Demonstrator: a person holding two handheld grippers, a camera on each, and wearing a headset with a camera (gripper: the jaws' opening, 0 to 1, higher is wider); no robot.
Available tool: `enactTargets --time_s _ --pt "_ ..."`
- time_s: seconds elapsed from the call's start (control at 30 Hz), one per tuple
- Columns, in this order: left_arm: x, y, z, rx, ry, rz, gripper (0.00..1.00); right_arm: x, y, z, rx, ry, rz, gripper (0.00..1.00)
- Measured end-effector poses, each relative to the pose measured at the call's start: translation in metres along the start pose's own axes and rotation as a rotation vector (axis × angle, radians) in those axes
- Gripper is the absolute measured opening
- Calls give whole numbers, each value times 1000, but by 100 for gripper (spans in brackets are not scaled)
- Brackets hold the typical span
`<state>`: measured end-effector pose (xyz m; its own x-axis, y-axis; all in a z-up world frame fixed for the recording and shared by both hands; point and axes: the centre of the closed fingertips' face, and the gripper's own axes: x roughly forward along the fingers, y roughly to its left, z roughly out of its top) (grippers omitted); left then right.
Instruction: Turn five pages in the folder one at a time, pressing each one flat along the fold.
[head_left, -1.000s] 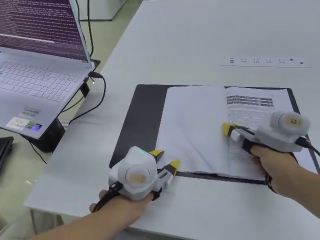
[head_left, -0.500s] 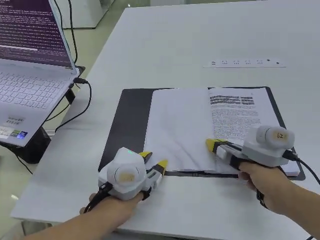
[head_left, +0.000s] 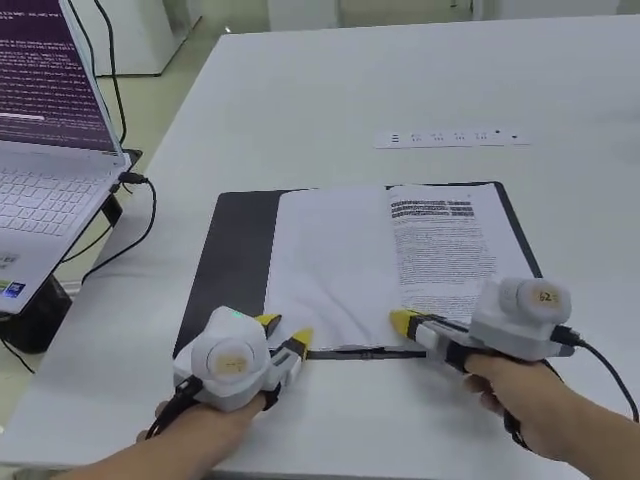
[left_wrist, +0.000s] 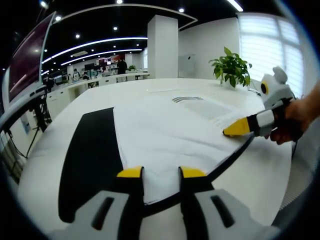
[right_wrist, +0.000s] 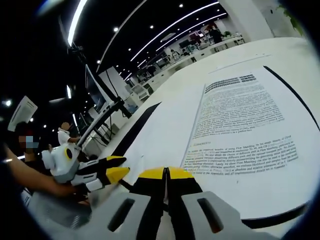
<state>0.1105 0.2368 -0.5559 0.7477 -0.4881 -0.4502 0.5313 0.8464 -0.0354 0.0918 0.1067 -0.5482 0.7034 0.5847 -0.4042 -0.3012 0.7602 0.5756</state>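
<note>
Drawn back along the fold since a second ago, the right hand-held gripper (head_left: 403, 321) now sits with its yellow tips at the crease, close to the near edge of the open folder (head_left: 235, 250). Its jaws are clenched together with nothing between them, as the right gripper view confirms. The left hand-held gripper (head_left: 284, 330) stays at the near-left corner of the blank page (head_left: 330, 250), with its jaws parted and released over the page's lower edge. The black folder lies open and flat on the white surface (head_left: 350, 80), with the blank page on the left and the printed page (head_left: 445, 250) on the right. A laptop (head_left: 40, 150) stands well to the left of the folder. A white power strip (head_left: 455, 138) lies on the surface beyond the folder.
</note>
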Motion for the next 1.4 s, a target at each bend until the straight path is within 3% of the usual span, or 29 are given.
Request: enactTargets --time_s 0.17,0.3,0.37,0.57,0.7,0.83,0.93,1.0,1.03,1.07,1.13,1.2,1.3,1.4 --pt "0 0 0 0 2 0 26 -11 3 -11 69 36 2 0" --pt "0 0 0 2 5 2 26 -22 14 -26 175 116 34 0" --pt "0 0 0 1 6 4 26 -27 15 -34 149 153 29 0" --pt "0 0 1 -2 19 7 26 -45 27 -29 208 124 43 0" --pt "0 0 2 -14 35 10 26 -59 40 -24 213 139 54 0" --pt "1 -1 4 -79 87 6 28 -82 55 -14 227 125 91 0" --pt "-4 -8 3 -127 176 -13 27 -94 53 -11 240 132 60 0" --pt "-12 -15 4 -151 227 -38 25 -105 54 -3 249 106 56 0" --pt "-15 -18 5 -184 237 -49 25 -112 54 0 268 106 47 0" --pt "-21 -22 9 -226 243 -65 25 -115 53 3 273 100 44 0" --pt "-30 -23 22 -251 208 -64 26 -125 49 11 284 76 17 0" --pt "-42 -27 32 -285 208 -77 25 -134 45 18 280 63 -9 0" --pt "-55 -29 41 -352 222 -79 27 -149 31 32 265 8 -104 0" --pt "-71 -30 54 -393 205 -78 28 -163 25 44 257 -36 -145 0"
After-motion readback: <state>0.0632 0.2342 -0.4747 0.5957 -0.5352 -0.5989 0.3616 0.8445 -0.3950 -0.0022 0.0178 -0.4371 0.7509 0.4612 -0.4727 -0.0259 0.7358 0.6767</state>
